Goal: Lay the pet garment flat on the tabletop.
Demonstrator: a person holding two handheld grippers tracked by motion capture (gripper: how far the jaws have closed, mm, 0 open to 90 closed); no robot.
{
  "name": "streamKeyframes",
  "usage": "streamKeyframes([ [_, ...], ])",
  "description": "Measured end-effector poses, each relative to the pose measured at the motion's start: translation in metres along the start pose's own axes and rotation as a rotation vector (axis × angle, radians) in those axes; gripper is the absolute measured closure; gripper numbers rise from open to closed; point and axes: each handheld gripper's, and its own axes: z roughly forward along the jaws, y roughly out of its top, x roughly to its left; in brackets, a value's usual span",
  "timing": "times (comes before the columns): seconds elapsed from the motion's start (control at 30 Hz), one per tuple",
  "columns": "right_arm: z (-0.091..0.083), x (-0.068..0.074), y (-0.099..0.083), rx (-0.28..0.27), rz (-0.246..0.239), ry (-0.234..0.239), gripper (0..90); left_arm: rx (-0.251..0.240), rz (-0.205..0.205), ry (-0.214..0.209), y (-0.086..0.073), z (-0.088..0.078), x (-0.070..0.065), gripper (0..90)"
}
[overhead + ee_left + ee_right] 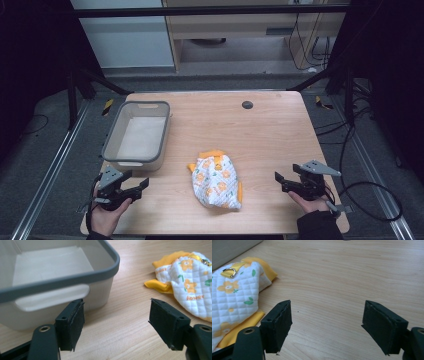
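Quilted white-and-orange garment (218,182): crumpled, near table (270,130) front edge, centre. Grey-rimmed bin (136,134): left side of table. Left gripper (134,187), front-left corner: jaws spread, nothing between. Right gripper (281,181), front-right corner: jaws spread, nothing between. Right gripper view adds metal D-ring (228,271) on yellow strap. Garment cut off at frame edge in both gripper views.

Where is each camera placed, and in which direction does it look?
High view: above the person's side, looking forward and down on the table; both hands, left gripper and right gripper show.
Left gripper view: on the left gripper, looking low over the wood at the bin, cloth to the right; its open jaws show.
Right gripper view: on the right gripper, looking over bare wood, cloth at left; its open jaws show.
Shared: the cloth is in all three; the bin in the high and left gripper views.
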Motion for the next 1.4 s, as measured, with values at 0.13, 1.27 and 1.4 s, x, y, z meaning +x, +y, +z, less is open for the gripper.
streamKeyframes([
  [0.13, 0.000, 0.003, 0.006, -0.007, -0.019, 0.004, 24.3, -0.021, -0.004, -0.011, 0.008, -0.002, 0.000, 25.6],
  [1.27, 0.041, 0.035, 0.071, -0.059, -0.059, 0.131, 39.1, -0.011, 0.057, -0.083, 0.071, 0.067, -0.046, 24.2],
  [1.4, 0.048, 0.039, 0.071, -0.043, -0.064, 0.141, 40.3, 0.006, 0.062, -0.086, 0.070, 0.077, -0.051, 24.0],
])
